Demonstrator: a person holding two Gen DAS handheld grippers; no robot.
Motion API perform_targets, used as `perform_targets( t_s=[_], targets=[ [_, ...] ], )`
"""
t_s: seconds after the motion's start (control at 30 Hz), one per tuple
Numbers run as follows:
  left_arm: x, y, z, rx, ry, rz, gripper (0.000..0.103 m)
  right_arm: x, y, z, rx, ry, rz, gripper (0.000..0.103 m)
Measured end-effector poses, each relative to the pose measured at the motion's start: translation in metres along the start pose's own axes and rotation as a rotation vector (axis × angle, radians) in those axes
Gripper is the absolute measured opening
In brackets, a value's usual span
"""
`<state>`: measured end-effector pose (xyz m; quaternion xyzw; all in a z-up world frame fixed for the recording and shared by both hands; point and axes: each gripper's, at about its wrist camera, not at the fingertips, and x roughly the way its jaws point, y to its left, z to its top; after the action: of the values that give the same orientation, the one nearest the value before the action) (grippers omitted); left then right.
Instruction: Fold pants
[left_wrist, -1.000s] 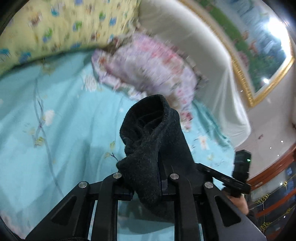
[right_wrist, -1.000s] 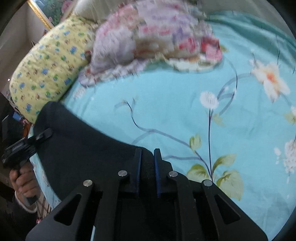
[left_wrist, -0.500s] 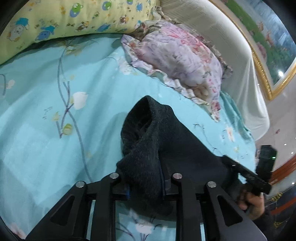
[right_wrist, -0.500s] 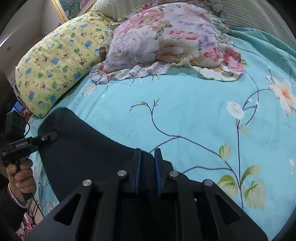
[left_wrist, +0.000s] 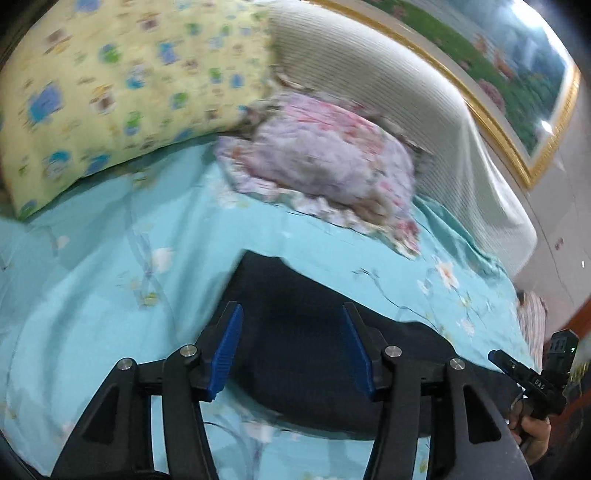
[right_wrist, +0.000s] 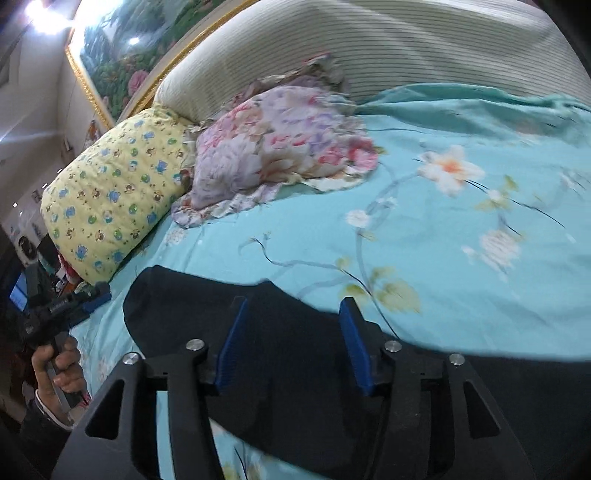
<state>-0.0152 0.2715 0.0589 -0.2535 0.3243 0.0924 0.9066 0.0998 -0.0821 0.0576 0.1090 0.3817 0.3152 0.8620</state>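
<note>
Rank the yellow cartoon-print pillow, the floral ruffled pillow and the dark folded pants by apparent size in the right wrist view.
1. dark folded pants, though nearest the camera
2-3. yellow cartoon-print pillow and floral ruffled pillow: too alike to rank

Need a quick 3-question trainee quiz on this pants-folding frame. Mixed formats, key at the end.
1. True or false: the left gripper is clamped on the dark pants.
2. Multiple choice: the pants lie on A) the yellow cartoon-print pillow, B) the turquoise floral bedsheet, C) the striped headboard.
3. Fill the blank: the pillow beside the yellow one, nearer the middle of the headboard, has a ____ print.

Key
1. False. Its jaws have just been opening and stand apart, the pants lying flat below them, not pinched. The right gripper likewise.
2. B
3. Floral: the pink and purple pillow.
</note>
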Motion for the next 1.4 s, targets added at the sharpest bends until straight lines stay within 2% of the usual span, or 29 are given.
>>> perform_targets(
  t_s=[0.17, 0.43, 0.87, 1.4],
  targets=[
    [0.014, -0.043, -0.011, 0.076, 0.050, -0.062, 0.061, -0.026, -0.018, -0.028, 0.055, 0.018, -0.035, 0.057],
    [0.038, -0.115, -0.039, 0.195, 0.144, -0.150, 0.063, -0.065, -0.042, -0.069, 0.135, 0.009, -0.084, 0.058],
    [0.069, -0.217, -0.062, 0.364, 0.248, -0.288, 0.069, -0.149, -0.095, -0.119, 0.367, -0.150, -0.232, 0.063],
    [0.103, -0.317, -0.086, 0.519, 0.355, -0.381, 0.072, -0.176, -0.163, -0.145, 0.670, -0.228, -0.337, 0.063]
  ],
)
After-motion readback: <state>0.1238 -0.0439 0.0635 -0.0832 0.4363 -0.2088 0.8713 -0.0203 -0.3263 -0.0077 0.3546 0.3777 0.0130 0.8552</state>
